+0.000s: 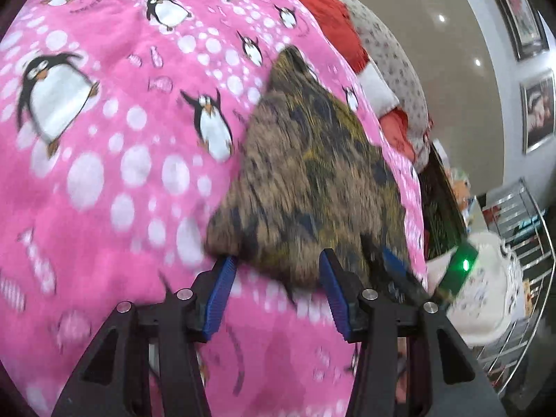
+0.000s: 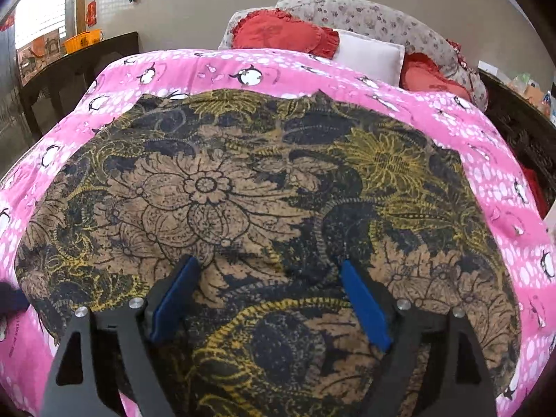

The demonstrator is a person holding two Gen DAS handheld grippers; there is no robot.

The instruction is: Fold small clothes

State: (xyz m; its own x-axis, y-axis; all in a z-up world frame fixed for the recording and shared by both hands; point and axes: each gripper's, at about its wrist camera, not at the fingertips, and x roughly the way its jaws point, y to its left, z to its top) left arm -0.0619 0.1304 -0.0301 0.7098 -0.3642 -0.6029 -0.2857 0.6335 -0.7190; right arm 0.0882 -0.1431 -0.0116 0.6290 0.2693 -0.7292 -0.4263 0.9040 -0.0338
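A brown cloth (image 2: 215, 187) printed with black and yellow flowers lies spread flat on a pink penguin blanket (image 2: 278, 69). My right gripper (image 2: 270, 263) hovers over the cloth's near part, jaws open wide, with nothing between the blue pads (image 2: 365, 305). In the left wrist view the same cloth (image 1: 312, 160) is blurred and seen from its side, on the blanket (image 1: 104, 173). My left gripper (image 1: 277, 259) is at the cloth's near corner. Its jaws stand apart and the cloth's edge hangs in the gap without being pinched.
Red ruffled cushions (image 2: 278, 34), a white cushion (image 2: 368, 52) and a floral pillow (image 2: 382, 24) sit behind the blanket. A dark wooden table (image 2: 69, 69) carries an orange basket (image 2: 81, 41) at the left. A wire rack (image 1: 521, 278) and white cloth (image 1: 486, 295) stand right of the bed.
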